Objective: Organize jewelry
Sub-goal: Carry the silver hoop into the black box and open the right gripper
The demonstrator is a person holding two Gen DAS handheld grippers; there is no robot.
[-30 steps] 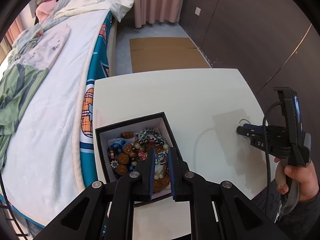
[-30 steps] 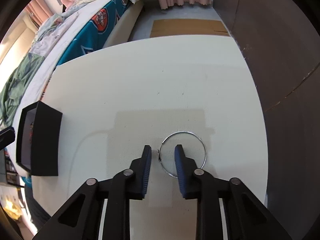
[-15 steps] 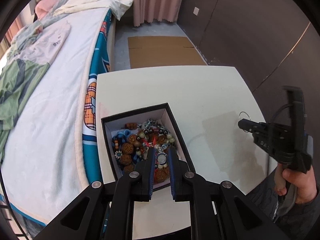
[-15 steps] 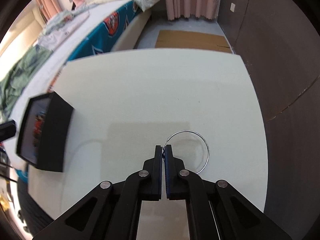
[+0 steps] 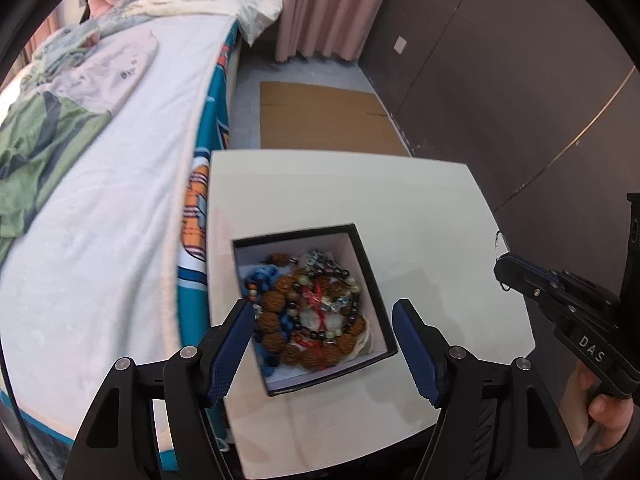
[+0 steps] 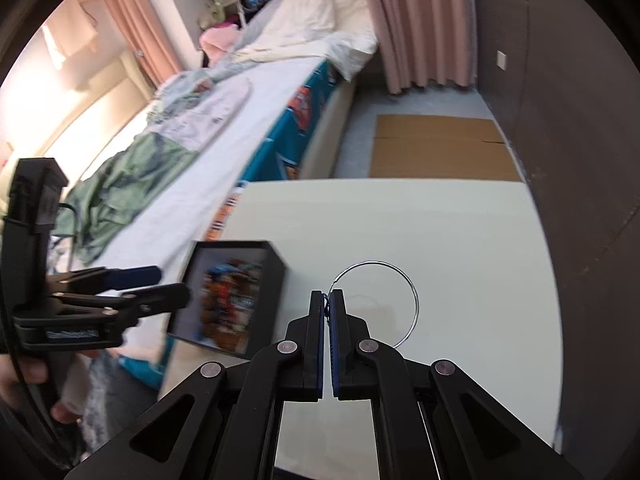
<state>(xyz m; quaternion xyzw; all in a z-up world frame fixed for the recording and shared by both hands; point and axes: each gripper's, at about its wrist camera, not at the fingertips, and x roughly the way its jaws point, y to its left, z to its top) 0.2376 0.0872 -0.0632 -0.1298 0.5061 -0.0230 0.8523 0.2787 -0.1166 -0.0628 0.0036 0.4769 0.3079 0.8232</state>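
A black jewelry box point(image 5: 372, 276) with a white lining stands on the white table point(image 5: 340, 184), full of bead bracelets point(image 5: 308, 312). My left gripper point(image 5: 324, 316) is open above the box, its fingers spread on either side of the beads. My right gripper point(image 6: 330, 300) is shut on a thin silver hoop point(image 6: 414, 296) and holds it above the table, to the right of the box point(image 6: 276, 280). In the left wrist view the right gripper point(image 5: 500, 268) is at the right with part of the hoop point(image 5: 498, 238) showing at its tip.
A bed point(image 5: 100, 200) with white and green bedding runs along the table's left edge. Flat brown cardboard point(image 5: 324, 116) lies on the floor beyond the table. A dark wall point(image 5: 500, 80) stands to the right. The left gripper point(image 6: 172, 296) appears beside the box in the right wrist view.
My left gripper let go of a small ring into the box and opened wide. My right gripper closed on the silver hoop, lifted it off the table and moved toward the box.
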